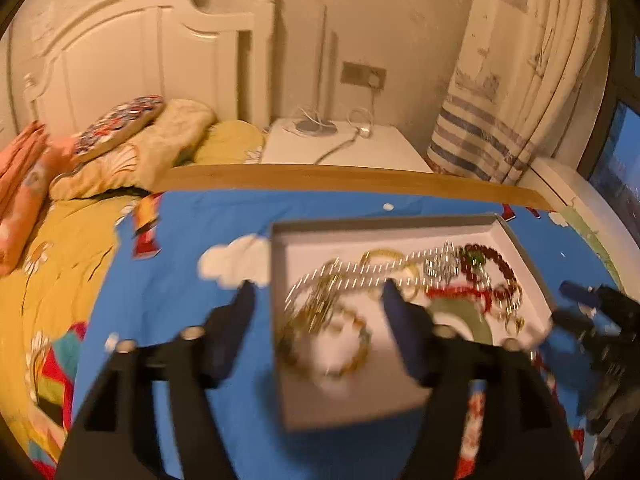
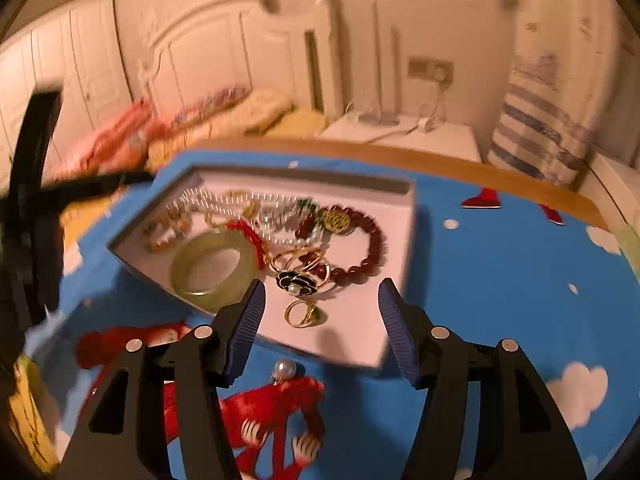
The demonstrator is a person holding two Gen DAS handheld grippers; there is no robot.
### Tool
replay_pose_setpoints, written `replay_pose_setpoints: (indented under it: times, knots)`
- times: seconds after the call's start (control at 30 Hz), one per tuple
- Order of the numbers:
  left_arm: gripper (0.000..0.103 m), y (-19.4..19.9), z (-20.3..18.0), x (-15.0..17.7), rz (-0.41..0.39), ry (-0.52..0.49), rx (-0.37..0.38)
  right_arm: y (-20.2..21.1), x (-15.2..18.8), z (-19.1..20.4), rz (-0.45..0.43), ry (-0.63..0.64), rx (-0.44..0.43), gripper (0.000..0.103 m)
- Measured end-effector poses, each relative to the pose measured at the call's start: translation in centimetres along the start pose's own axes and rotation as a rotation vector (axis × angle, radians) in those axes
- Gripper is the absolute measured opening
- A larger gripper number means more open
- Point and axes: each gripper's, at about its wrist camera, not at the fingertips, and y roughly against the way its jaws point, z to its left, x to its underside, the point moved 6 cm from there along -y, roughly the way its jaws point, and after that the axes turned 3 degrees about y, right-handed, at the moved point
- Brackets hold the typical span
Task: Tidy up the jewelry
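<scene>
A shallow grey tray with a white floor (image 1: 384,396) (image 2: 360,340) lies on the blue printed cloth and holds a tangle of jewelry. In it are a green jade bangle (image 2: 212,268), a dark red bead bracelet (image 2: 368,248), a black flower brooch with a pearl (image 2: 298,282), a gold ring (image 2: 306,314), pearl strands (image 2: 224,204) and gold chains (image 1: 320,300). A loose pearl earring (image 2: 285,370) lies on the cloth in front of the tray. My left gripper (image 1: 318,294) is open above the tray's left wall. My right gripper (image 2: 322,290) is open above the tray's near side, over the gold ring.
The cloth (image 2: 500,280) covers a wooden table whose edge (image 1: 360,178) shows behind. A bed with pillows (image 1: 120,148) stands at the left, a white nightstand (image 1: 344,146) with cables behind, a curtain (image 1: 516,80) at the right. The right gripper also shows in the left wrist view (image 1: 568,308).
</scene>
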Motion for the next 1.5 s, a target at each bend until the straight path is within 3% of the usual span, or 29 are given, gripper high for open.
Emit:
replay_pose_setpoints:
  times: [0.13,0.3,0.53,0.7,0.97,1.03,1.27,1.5]
  knots:
    - [0.097,4.5,1.5,4.3,-0.047,0.05,-0.013,3.0,2.0,-0.5,-0.031,-0.057,-0.026,0.058]
    - [0.1,7.2,1.5,9.2,-0.024,0.035,-0.048,4.3,5.1,0.2,0.018,-0.048,-0.022,0.058]
    - [0.1,8.2,-0.6,13.8,0.041,-0.122,-0.123,3.8,7.3,1.1,0.07,-0.049,-0.016,0.062]
    - [0.1,7.3,-0.8,14.0,0.074,-0.128,-0.122,3.5,7.6,0.6,0.085,-0.069,0.003,0.063]
    - [0.1,6.4,0.3,13.8,0.117,-0.048,-0.081,2.2,7.5,1.0,0.143,-0.051,0.076,0.063]
    - [0.1,6.2,0.6,13.8,0.128,-0.027,-0.072,1.8,7.4,1.6,0.148,-0.055,0.061,0.063]
    - [0.1,6.2,0.6,13.9,0.126,-0.015,-0.053,-0.9,6.0,4.3,0.177,-0.019,0.061,0.063]
    - [0.1,6.3,0.6,13.9,0.124,-0.006,-0.045,-2.9,4.6,4.1,0.193,-0.045,0.103,0.063]
